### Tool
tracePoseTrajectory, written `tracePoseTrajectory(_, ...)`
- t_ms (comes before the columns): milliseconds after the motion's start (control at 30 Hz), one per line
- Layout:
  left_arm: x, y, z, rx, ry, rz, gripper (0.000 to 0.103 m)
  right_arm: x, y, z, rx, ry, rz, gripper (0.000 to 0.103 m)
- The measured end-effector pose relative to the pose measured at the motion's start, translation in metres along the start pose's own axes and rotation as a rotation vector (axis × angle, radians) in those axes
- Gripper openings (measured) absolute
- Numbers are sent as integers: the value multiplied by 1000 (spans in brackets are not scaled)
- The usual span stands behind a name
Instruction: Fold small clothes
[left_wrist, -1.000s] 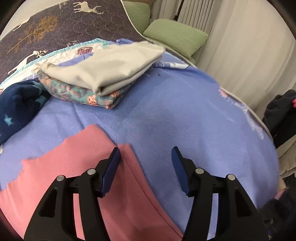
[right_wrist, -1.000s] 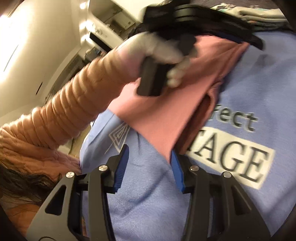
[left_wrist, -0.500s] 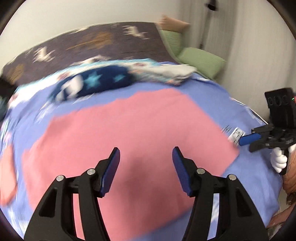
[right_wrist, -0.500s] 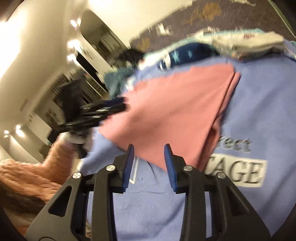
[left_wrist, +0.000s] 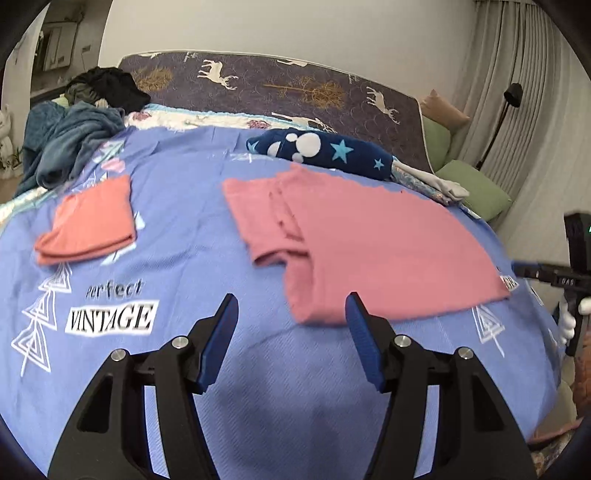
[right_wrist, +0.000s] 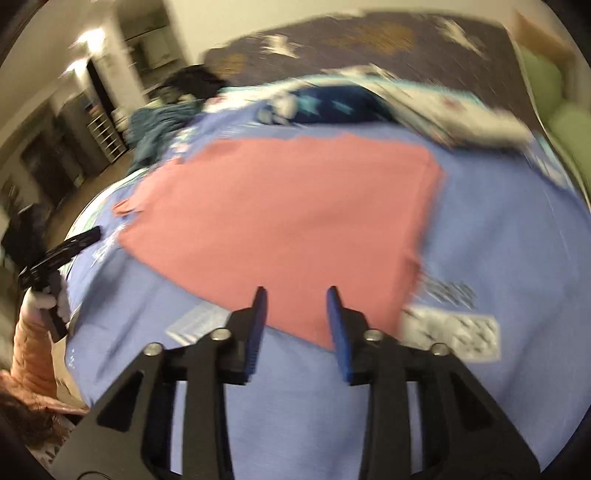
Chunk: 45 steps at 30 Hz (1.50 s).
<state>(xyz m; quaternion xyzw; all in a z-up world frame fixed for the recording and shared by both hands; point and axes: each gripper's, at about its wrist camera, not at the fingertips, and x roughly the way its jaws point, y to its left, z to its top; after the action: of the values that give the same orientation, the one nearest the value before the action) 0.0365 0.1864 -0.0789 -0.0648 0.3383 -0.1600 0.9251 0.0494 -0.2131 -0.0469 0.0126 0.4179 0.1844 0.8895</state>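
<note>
Lying flat — pink garment, both grippers empty.

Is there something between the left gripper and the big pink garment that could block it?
Nothing visible does. Between the open left gripper and the near edge of the pink garment lies only bare blue bedspread.

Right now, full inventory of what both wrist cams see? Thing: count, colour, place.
pink garment: 1, pink, spread flat mid-bed
folded orange garment: 1, orange, left of it
blue bedspread: 1, blue with print, under both
navy star fabric: 1, navy, behind pink garment
folded stack: 1, pale over floral, far right
teal blanket: 1, teal, far left, bunched
dark clothes: 1 heap, black, behind blanket
green cushions: 2, green, right edge
left gripper: 1, black/blue, open, empty
right gripper: 1, open, empty
</note>
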Motion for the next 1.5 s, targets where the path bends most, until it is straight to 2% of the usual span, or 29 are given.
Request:
tracePoseTrajectory(100,-7,13,-9,1,-9,1,61,25,75,13,-189,-31,4,50)
tracePoseTrajectory(200,-15,32,-17,-49,-23,-11,61,60,141,14,-357,-30,17,53)
tracePoseTrajectory(333,-22,54,-28,-104,-33,-34,61,99,201,14,-500,5,27,54)
tracePoseTrajectory(467,-19,65,-30,-134,-30,-90,61,134,247,13,-614,5,-67,54)
tracePoseTrajectory(633,-10,73,-28,-149,-26,-139,61,166,266,14,-676,-19,-192,54)
tracePoseTrajectory(767,-5,79,-24,-184,-28,-180,61,172,280,8,-732,-61,-276,53)
tracePoseTrajectory(800,-4,81,-23,-193,-27,-188,61,176,284,7,-753,-70,-296,47)
tracePoseTrajectory(833,-2,83,-22,-204,-27,-198,61,181,290,7,-784,-76,-308,36)
tracePoseTrajectory(867,0,86,-20,-218,-25,-213,61,186,295,5,-810,-67,-311,3)
tracePoseTrajectory(900,3,89,-18,-229,-24,-228,61,188,300,2,-833,-77,-332,5)
tracePoseTrajectory(1000,18,96,-4,-267,-15,-322,61,178,302,-2,-853,-127,-323,5)
tracePoseTrajectory(1100,50,100,19,-309,30,-432,61,179,292,6,-804,-94,-274,4)
tracePoseTrajectory(1167,83,99,37,-341,89,-495,61,183,287,11,-775,-67,-247,5)
tracePoseTrajectory(1267,129,94,56,-354,168,-509,61,186,286,11,-775,-69,-246,5)
tracePoseTrajectory(1300,139,93,61,-358,171,-517,61,187,286,10,-777,-71,-248,5)
tracePoseTrajectory(1333,151,95,69,-376,152,-520,55,188,285,9,-776,-72,-250,5)
tracePoseTrajectory(1367,159,97,75,-399,155,-505,22,188,286,8,-775,-71,-249,5)
tracePoseTrajectory(1400,164,100,80,-431,161,-494,1,188,285,10,-767,-73,-243,5)
tracePoseTrajectory(1433,163,105,86,-476,138,-520,4,184,285,12,-750,-82,-230,5)
tracePoseTrajectory(1500,149,107,96,-459,62,-522,3,171,280,24,-677,-113,-188,5)
